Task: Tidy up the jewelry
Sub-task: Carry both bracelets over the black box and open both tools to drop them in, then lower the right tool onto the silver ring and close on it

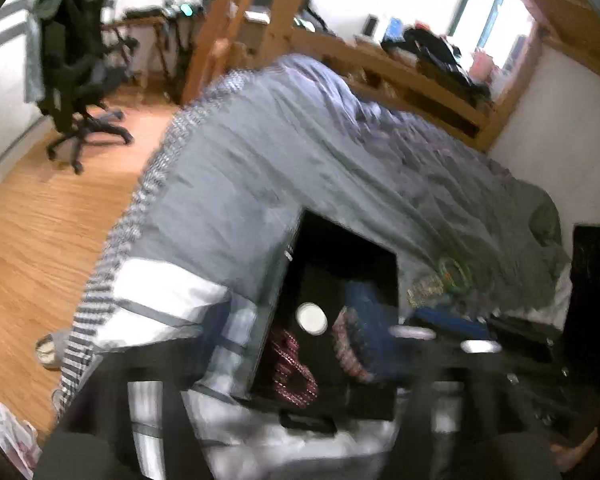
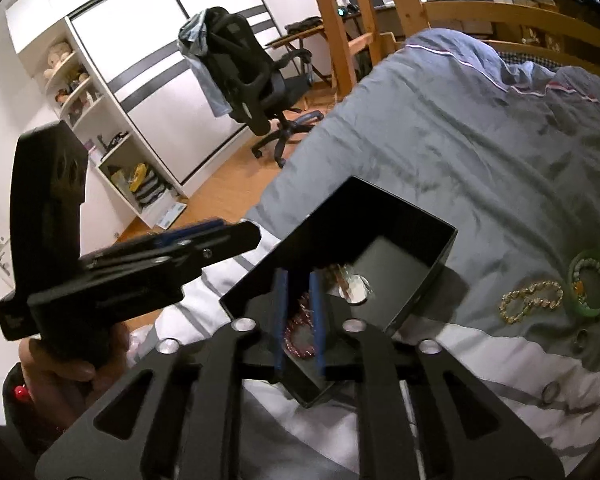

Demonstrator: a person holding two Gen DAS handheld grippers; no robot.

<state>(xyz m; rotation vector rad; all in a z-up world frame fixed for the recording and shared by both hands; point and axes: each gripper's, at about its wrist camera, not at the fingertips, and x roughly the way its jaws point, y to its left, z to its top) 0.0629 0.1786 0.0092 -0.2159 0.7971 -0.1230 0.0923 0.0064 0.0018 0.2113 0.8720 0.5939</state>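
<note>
My R gripper (image 2: 300, 320) fingers slightly apart inside black box (image 2: 440, 268), pink bracelet (image 2: 298, 332) between them. L gripper (image 2: 188, 248): can't tell. Gold bracelet (image 2: 532, 300) on bed to the right.

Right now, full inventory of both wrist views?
Box: one, black, open, on the bed.
Red bracelet: one, inside the box.
Gold bracelet: one, on the bedspread right of the box.
Green bangle: one, beside the gold bracelet, pale beads inside it.
Rings: at least two, small, near the bed's edge.
Bedspread: grey, white border.
Office chair: one, black, on the wood floor.
Left gripper: black, left of the box, fingers together.
Right gripper: blue fingers over the box, slightly apart, holding nothing visible.
</note>
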